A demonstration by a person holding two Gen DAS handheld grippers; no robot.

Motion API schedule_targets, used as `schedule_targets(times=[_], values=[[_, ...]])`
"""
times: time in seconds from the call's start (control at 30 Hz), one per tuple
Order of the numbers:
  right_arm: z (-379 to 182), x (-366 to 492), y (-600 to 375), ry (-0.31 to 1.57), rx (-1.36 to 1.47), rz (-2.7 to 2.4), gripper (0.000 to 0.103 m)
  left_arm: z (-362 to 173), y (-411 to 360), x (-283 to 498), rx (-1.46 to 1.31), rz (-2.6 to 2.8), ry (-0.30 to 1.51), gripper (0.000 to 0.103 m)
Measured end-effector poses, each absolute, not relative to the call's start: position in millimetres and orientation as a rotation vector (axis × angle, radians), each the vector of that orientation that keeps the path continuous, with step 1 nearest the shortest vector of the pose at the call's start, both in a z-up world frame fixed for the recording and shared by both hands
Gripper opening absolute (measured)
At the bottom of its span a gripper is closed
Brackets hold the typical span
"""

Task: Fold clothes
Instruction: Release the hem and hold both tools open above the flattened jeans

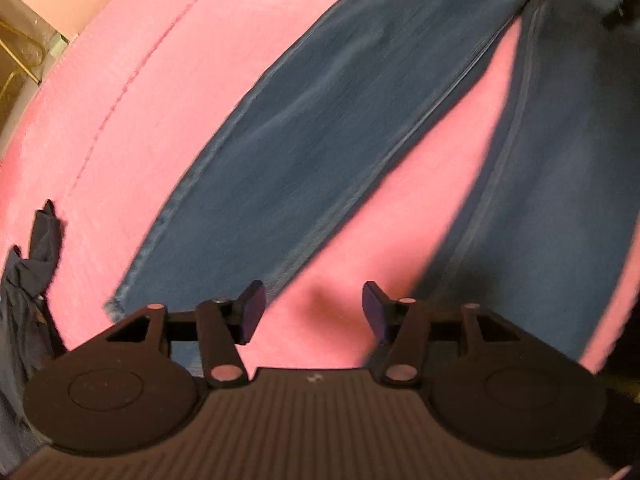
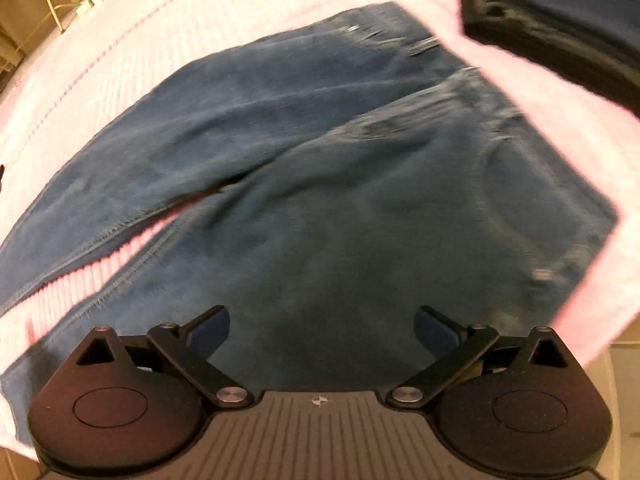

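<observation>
From the left wrist view, the left gripper (image 1: 314,312) hangs over a pink cover (image 1: 120,120) with its fingers spread wide and nothing between them. A pair of blue jeans (image 1: 320,128) lies flat on the cover with the two legs splayed apart in a V, pink showing in the gap. The gripper sits over that gap, near the hem of the nearer leg (image 1: 132,300), which would suit a grasp at the hem end so that one leg can be brought over the other. At the left edge a crumpled dark garment (image 1: 28,292) lies bunched on the cover, apart from the jeans.

From the right wrist view, the right gripper (image 2: 322,330) is poised above the seat and waistband end of the jeans (image 2: 360,208), its fingers also spread and holding nothing. Being at the opposite end from the left gripper makes sense: the two tools can take the garment at top and bottom together. A curved pocket seam (image 2: 492,184) marks the hip. The frame is smeared by motion, so the small pale patch low on the hip is probably a label, though I cannot be sure. At the upper right a stack of dark folded clothes (image 2: 560,20) sits on the cover, clear of the jeans.

The jeans lie spread, not folded.
</observation>
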State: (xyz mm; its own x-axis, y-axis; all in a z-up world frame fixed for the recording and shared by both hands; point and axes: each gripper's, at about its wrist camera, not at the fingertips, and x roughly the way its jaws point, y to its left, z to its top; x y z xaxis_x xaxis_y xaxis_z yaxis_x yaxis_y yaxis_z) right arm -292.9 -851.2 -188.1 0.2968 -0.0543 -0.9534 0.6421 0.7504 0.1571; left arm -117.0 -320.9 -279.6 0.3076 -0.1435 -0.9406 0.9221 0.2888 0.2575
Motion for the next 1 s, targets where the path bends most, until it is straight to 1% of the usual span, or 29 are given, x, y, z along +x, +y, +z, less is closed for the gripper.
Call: schedule_targets(times=[0.07, 0.13, 0.2, 0.27, 0.3, 0.37, 0.4, 0.47, 0.5, 0.57, 0.83, 1.0], values=[[-172.5, -308.0, -862.2, 1.209, 0.56, -0.498, 0.101, -269.5, -331.5, -136.2, 0.966, -0.863, 1.015, 0.059], [-158.9, -320.2, -871.1, 1.229, 0.535, -0.492, 0.101, -259.4, -342.1, -155.5, 0.926, -0.836, 1.049, 0.064], [-149.7, -328.0, -877.8, 1.248, 0.502, -0.473, 0.101, -249.4, -352.7, -174.7, 0.886, -0.809, 1.082, 0.066], [-140.6, -335.5, -884.4, 1.266, 0.468, -0.454, 0.101, -239.3, -363.3, -193.9, 0.846, -0.782, 1.115, 0.071], [-138.1, -338.0, -885.7, 1.275, 0.457, -0.436, 0.101, -234.2, -368.6, -203.5, 0.826, -0.768, 1.13, 0.073], [-136.8, -339.5, -886.0, 1.289, 0.442, -0.408, 0.103, -224.7, -369.0, -218.5, 0.769, -0.719, 1.163, 0.081], [-136.6, -339.7, -884.6, 1.296, 0.433, -0.399, 0.103, -221.1, -367.0, -224.5, 0.743, -0.691, 1.177, 0.082], [-137.2, -339.2, -881.5, 1.31, 0.42, -0.383, 0.103, -216.5, -359.6, -236.0, 0.718, -0.642, 1.2, 0.092], [-138.1, -338.5, -879.8, 1.317, 0.415, -0.375, 0.103, -214.1, -355.4, -242.0, 0.708, -0.619, 1.212, 0.093], [-135.8, -335.3, -873.4, 1.317, 0.412, -0.354, 0.103, -210.9, -345.5, -252.7, 0.71, -0.587, 1.231, 0.095], [-113.8, -310.8, -832.9, 1.33, 0.358, -0.318, 0.103, -200.2, -307.0, -263.1, 0.741, -0.573, 1.227, 0.095], [-104.1, -302.3, -806.5, 1.342, 0.303, -0.305, 0.103, -191.1, -281.5, -254.0, 0.657, -0.534, 1.23, 0.095]])
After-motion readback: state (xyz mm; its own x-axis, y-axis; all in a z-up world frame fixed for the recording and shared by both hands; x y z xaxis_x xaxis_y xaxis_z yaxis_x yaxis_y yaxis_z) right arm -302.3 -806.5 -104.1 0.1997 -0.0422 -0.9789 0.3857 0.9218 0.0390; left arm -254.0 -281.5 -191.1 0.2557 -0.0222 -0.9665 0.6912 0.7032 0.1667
